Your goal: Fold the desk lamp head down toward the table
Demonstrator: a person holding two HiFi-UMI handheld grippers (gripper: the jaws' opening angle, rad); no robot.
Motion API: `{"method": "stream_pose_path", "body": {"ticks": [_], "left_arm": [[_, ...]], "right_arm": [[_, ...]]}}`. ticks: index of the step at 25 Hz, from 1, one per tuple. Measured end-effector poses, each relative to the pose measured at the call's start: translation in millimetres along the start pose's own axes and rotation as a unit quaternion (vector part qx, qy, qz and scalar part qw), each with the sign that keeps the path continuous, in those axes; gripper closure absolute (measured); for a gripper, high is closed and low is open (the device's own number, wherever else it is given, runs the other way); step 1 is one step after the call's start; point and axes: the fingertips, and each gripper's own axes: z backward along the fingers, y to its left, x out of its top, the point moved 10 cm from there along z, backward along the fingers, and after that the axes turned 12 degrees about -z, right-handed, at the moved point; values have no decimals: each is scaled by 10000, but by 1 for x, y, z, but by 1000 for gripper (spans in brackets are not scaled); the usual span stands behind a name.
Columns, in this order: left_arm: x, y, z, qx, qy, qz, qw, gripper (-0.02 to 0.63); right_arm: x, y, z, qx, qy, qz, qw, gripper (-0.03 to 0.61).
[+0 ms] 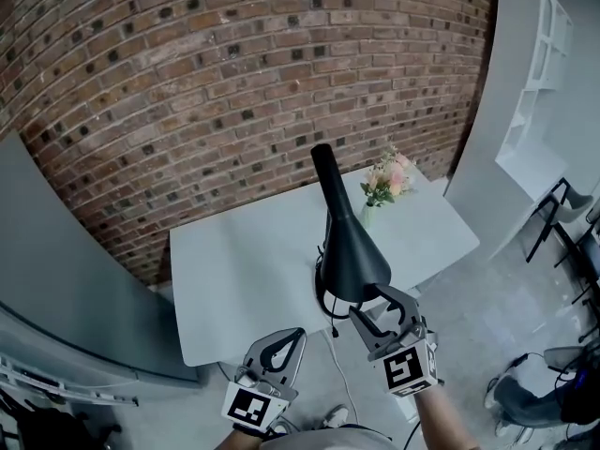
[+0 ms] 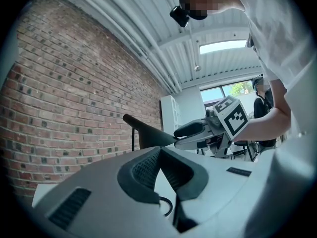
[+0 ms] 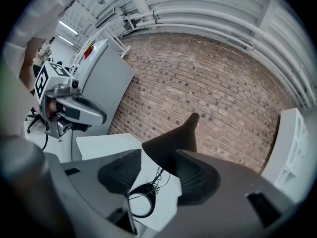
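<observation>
The black desk lamp (image 1: pixel 345 242) stands on the grey table (image 1: pixel 234 270), its cone-shaped head pointing down toward me and its narrow end up. My right gripper (image 1: pixel 375 304) is open at the head's lower rim; in the right gripper view the cone (image 3: pixel 168 145) hangs between the jaws of the right gripper (image 3: pixel 158 168), close to the right pad. My left gripper (image 1: pixel 293 336) is shut and empty, left of the lamp at the table's near edge. The left gripper view shows its closed tips (image 2: pixel 159 151), the lamp (image 2: pixel 148 132) beyond, and the right gripper (image 2: pixel 193 131).
A small vase of pink flowers (image 1: pixel 386 184) stands behind the lamp at the table's far right. The lamp's black cable (image 3: pixel 142 201) coils on the table and hangs over the near edge. A brick wall runs behind; white shelving (image 1: pixel 539 64) and a chair (image 1: pixel 558 216) are to the right.
</observation>
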Motion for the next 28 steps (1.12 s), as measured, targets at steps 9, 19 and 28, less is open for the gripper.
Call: {"method": "stream_pose_path", "body": {"ticks": [9, 19, 28], "left_arm": [[-5, 3, 4, 162, 185, -69, 9997, 606], [-5, 9, 3, 370, 348, -85, 9987, 606], [-5, 5, -13, 312, 359, -92, 9988, 606]], "right_arm": [[-25, 0, -23, 68, 240, 78, 9997, 356], [-42, -3, -45, 180, 414, 114, 9989, 355], [-49, -6, -55, 281, 454, 91, 9985, 356]]}}
